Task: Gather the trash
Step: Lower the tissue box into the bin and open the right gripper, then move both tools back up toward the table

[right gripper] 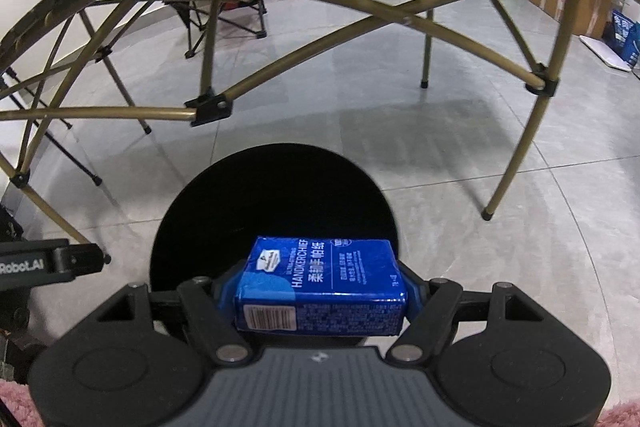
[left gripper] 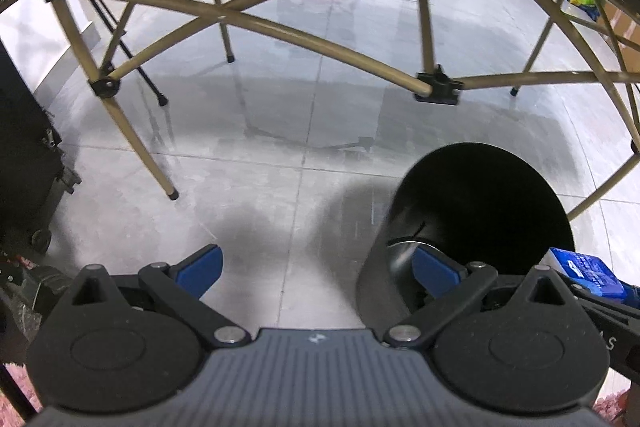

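Pack: we see a blue tissue pack (right gripper: pixel 320 291), a soft rectangular block in glossy film with white print and a barcode on its near side; it sits crosswise in the right tongs, above the near rim of the bin.
Right tongs: the right tongs (right gripper: pixel 320 297) are clamped on the pack, a blue pad pressed to each short end, black linkages spread wide behind.
Left tongs: the left tongs (left gripper: pixel 316 269) stand apart with nothing between the blue pads; we see bare floor through the gap, and the right pad overlaps the bin's wall.
Bin: a round black bin (right gripper: pixel 168 227) stands on the floor, its wall smooth and its inside too dark for us to read; in the left view the bin (left gripper: pixel 480 203) lies right of the tongs, with the pack (left gripper: pixel 584 273) at its near right edge.
Floor: large grey tiles (right gripper: pixel 460 155), slightly glossy, with thin joints.
Frame: a folding tabletop frame (right gripper: pixel 304 55) of thin olive-gold tubes crossed in X shapes, joined by black plastic connectors, with black-capped feet.
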